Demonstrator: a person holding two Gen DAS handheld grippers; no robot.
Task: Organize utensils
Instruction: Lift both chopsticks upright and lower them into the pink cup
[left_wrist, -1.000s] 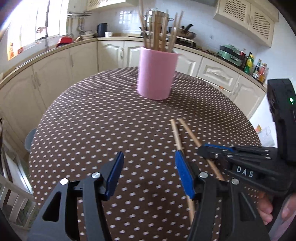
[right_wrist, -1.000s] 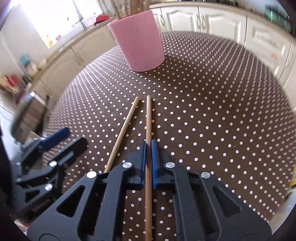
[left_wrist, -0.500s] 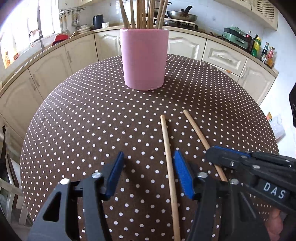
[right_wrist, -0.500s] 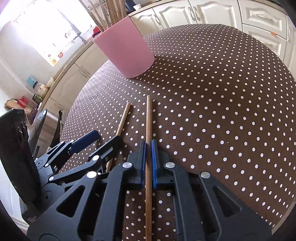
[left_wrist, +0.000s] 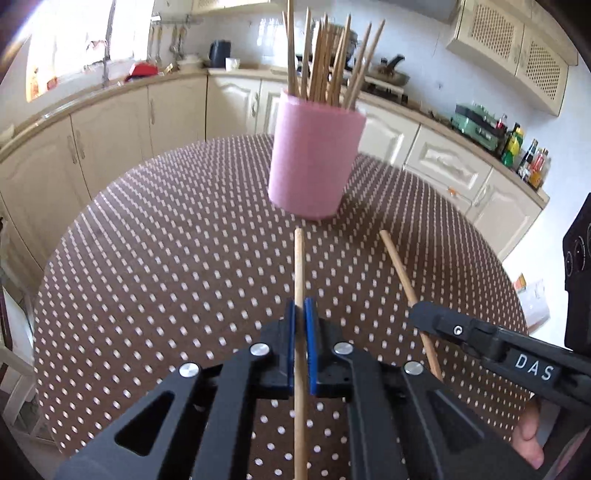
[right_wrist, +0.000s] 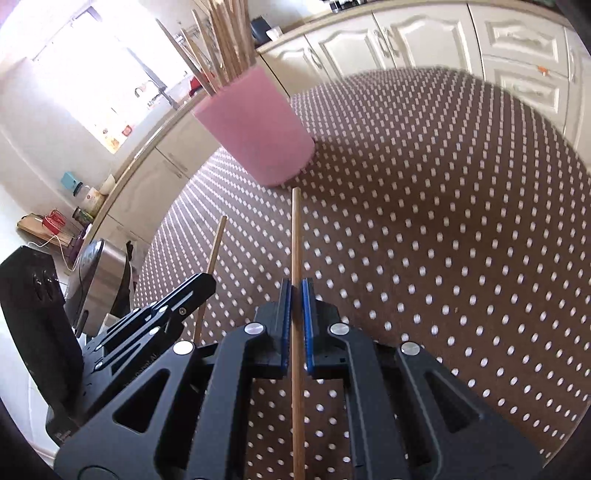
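Two loose wooden chopsticks left, we've got both: left gripper (left_wrist: 300, 314) clamped on one chopstick (left_wrist: 298, 266), right gripper (right_wrist: 294, 295) on the other chopstick (right_wrist: 295, 236). Far pink cylindrical holder (left_wrist: 314, 162) is already stocked; dropping ours in remains.

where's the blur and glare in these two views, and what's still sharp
Left wrist view: window top left blown out, pink holder and polka-dot tablecloth motion-smeared, left gripper and its chopstick crisp. Right wrist view: window washed white, holder soft, right gripper sharp, cabinets bowed by fisheye.
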